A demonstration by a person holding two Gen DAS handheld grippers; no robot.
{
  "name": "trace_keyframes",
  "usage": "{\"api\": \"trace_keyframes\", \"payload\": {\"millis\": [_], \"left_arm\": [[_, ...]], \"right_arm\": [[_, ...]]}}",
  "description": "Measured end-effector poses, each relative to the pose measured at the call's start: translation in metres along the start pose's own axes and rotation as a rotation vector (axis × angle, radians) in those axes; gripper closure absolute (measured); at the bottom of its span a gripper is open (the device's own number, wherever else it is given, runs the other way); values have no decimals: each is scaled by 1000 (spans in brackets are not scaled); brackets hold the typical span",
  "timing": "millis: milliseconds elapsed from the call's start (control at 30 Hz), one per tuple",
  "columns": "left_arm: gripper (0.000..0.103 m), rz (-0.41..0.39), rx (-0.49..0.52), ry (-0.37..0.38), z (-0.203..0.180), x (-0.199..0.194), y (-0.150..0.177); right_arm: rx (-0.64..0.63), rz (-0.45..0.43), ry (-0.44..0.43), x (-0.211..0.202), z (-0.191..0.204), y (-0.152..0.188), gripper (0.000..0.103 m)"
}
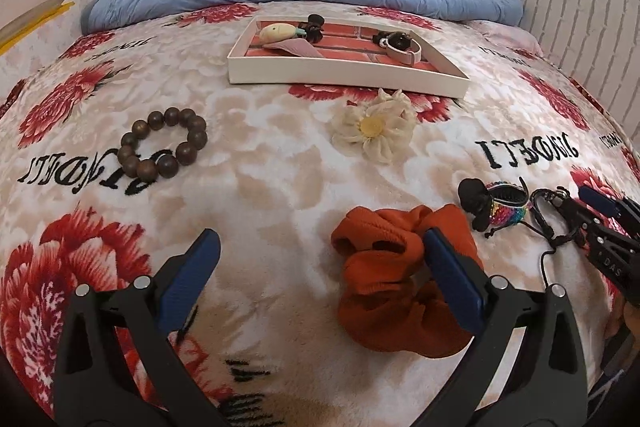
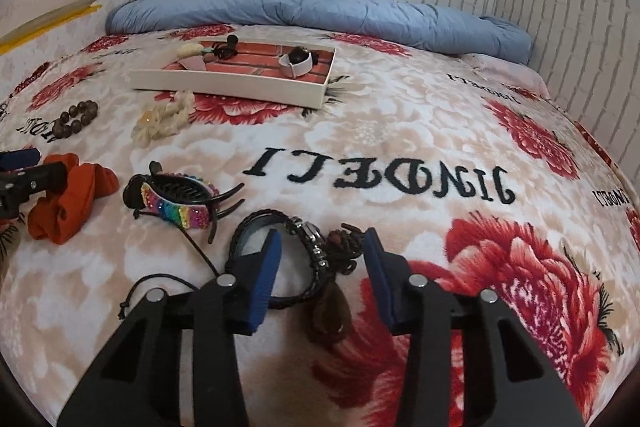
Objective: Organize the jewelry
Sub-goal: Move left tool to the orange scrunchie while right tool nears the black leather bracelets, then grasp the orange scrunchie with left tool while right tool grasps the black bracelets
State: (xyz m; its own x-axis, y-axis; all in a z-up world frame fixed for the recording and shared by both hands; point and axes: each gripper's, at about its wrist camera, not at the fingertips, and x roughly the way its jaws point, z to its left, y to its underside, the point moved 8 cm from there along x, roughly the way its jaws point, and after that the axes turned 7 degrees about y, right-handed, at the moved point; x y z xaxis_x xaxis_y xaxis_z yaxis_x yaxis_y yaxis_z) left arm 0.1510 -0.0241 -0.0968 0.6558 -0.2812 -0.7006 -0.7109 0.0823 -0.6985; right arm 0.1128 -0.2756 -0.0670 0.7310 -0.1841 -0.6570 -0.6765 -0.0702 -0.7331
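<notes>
Both tongs are spread apart, gripping nothing. The right tongs [image 2: 320,251] straddle the braided bracelet [image 2: 304,247], so closing on it looks next, then carrying it to the tray [image 2: 224,87] far ahead. The left tongs [image 1: 320,251] hover over the orange scrunchie [image 1: 384,279]. A rainbow hair clip [image 2: 180,203] crowds the bracelet's left.

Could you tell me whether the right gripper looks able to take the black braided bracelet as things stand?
Probably yes: the right gripper is open, its fingers straddling the black braided bracelet, with nothing lying over it.
</notes>
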Motion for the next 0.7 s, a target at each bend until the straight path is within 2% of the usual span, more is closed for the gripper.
{"api": "trace_keyframes", "payload": {"millis": [167,467,567,600,700], "left_arm": [[6,12,15,10,-5,4,1],[20,62,12,69,-10,16,6],[29,73,7,97,-12,19,7],[34,76,4,104,-12,20,7],[43,85,2,126,-14,22,8]], "right_arm": [[-5,35,-20,10,3,2,78],[28,93,-78,27,5,1,78],[19,94,-73,30,8,0,82],[17,94,-71,30,9,0,87],[15,99,-79,31,10,1,88]]}}
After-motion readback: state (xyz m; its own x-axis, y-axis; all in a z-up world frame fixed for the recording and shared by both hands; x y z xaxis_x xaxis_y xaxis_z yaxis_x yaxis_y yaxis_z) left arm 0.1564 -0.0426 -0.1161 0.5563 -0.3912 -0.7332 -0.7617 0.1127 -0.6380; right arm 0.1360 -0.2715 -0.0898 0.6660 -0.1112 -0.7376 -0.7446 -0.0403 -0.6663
